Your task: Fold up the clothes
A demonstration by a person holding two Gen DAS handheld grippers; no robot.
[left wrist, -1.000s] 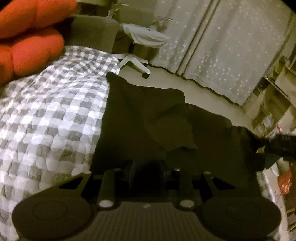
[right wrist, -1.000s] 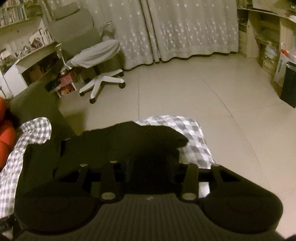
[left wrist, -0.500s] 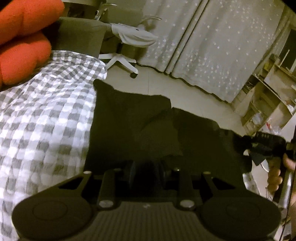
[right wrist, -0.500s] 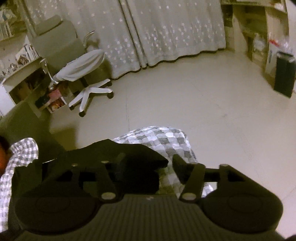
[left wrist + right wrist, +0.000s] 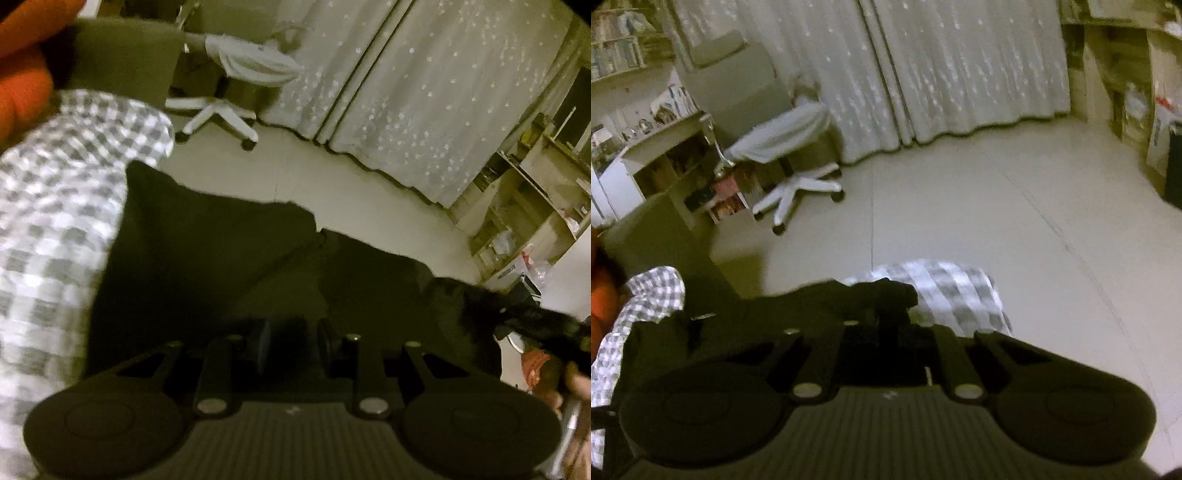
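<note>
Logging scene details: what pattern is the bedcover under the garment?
Grey and white check bedcover, clearest in the left wrist view, beside the black garment.

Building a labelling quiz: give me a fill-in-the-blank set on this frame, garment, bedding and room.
1. The garment held up between the two grippers is ____ in colour.
2. The bedcover under the garment has a grey and white ____ pattern.
3. The office chair near the curtains stands on a ____ wheeled base.
4. In the left wrist view, the cushion at the upper left is ____.

Missing words: black; checked; white; orange
</note>
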